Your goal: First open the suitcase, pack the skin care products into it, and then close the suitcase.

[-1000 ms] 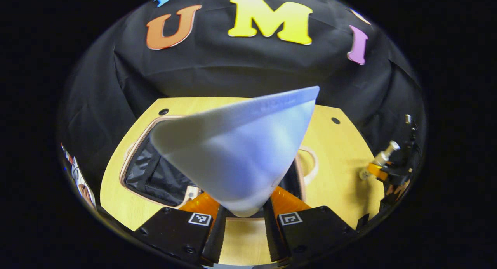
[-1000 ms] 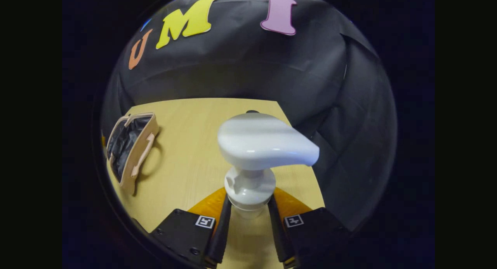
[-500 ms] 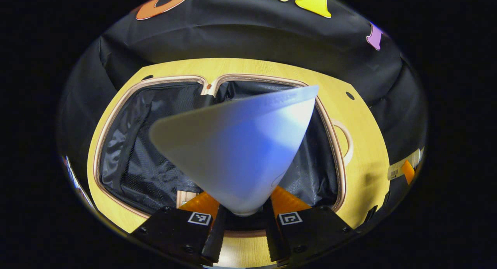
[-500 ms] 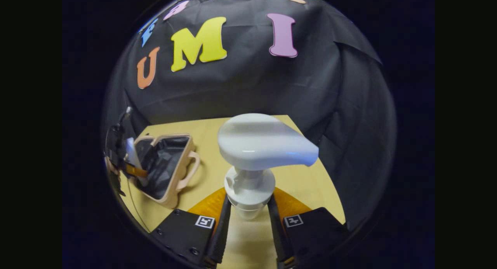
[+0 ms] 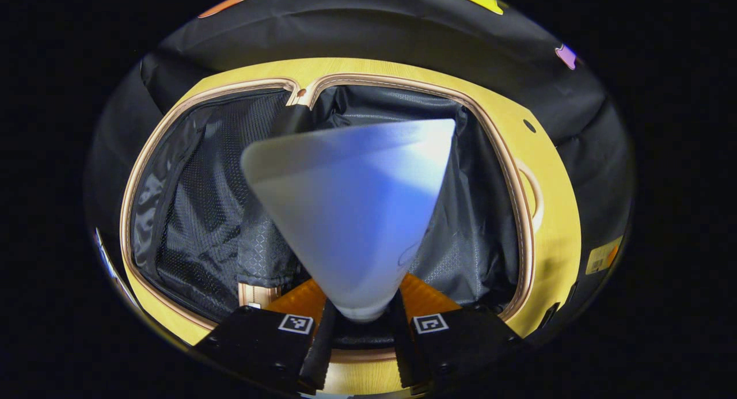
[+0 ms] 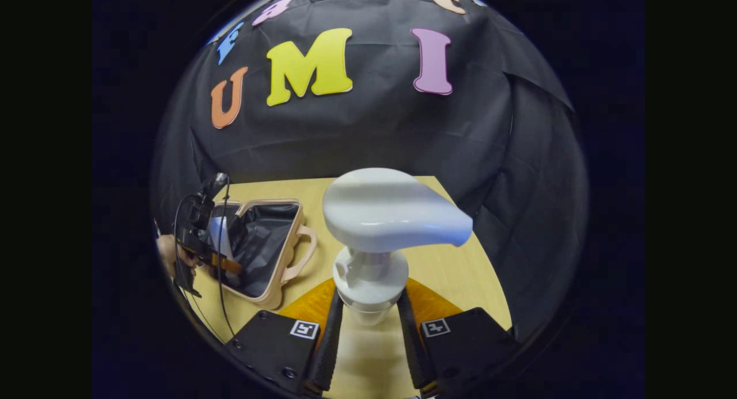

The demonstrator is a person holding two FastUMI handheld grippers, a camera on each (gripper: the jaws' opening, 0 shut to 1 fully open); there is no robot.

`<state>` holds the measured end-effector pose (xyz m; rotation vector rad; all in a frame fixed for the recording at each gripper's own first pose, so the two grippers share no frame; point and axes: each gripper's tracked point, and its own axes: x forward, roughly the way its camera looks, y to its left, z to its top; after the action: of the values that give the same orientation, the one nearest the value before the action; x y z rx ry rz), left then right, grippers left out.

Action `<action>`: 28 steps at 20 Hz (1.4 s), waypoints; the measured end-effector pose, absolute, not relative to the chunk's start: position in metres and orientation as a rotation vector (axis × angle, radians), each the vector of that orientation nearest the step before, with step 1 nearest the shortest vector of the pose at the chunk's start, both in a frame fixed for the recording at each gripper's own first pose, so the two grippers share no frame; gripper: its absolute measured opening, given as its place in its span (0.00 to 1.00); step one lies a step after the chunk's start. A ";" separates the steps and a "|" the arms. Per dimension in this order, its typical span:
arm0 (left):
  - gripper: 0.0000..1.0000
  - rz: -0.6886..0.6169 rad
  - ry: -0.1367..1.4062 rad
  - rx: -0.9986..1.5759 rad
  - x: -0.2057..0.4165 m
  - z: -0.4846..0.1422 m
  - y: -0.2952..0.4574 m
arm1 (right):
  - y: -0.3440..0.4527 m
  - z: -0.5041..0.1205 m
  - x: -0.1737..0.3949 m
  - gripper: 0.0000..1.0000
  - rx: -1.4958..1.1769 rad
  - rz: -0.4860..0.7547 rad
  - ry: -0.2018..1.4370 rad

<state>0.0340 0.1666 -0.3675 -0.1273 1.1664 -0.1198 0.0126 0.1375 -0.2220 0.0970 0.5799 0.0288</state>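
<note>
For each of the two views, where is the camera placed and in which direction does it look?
Left gripper view: rides on the left gripper, looking down into the open suitcase; its fingers clamp a white tube.
Right gripper view: rides on the right gripper, above the table, facing the booth wall; its fingers clamp a pump bottle; a hand shows at left.
Shared: suitcase, table, tube and left gripper.

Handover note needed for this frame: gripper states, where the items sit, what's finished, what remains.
Left gripper: shut on the white tube, held over the open suitcase.
Right gripper: shut on the pump bottle, above the table, to the right of the suitcase.
Done: suitcase open.
Left: place the tube and the bottle inside, then close the suitcase.
</note>
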 end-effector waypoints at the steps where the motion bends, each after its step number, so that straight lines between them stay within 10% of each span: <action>1: 0.49 -0.124 1.163 -0.122 0.037 -0.368 0.166 | 0.141 -0.221 0.012 0.47 0.096 0.032 0.583; 16: 0.46 -0.170 1.034 -0.135 0.047 -0.348 0.152 | 0.203 -0.187 0.046 0.47 0.049 0.158 0.559; 17: 0.77 -0.176 0.992 -0.116 0.045 -0.333 0.152 | 0.216 -0.183 0.053 0.47 0.040 0.182 0.549; 22: 0.99 -0.170 0.720 0.001 0.030 -0.250 0.176 | 0.296 -0.169 0.086 0.48 0.037 0.325 0.531; 28: 0.99 -0.075 0.344 0.082 0.002 -0.136 0.216 | 0.370 -0.206 0.096 0.47 -0.016 0.458 0.618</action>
<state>0.0016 0.2161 -0.1357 0.0816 0.3437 -0.0745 0.0962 0.3702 -0.2063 -0.0159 0.6176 0.4582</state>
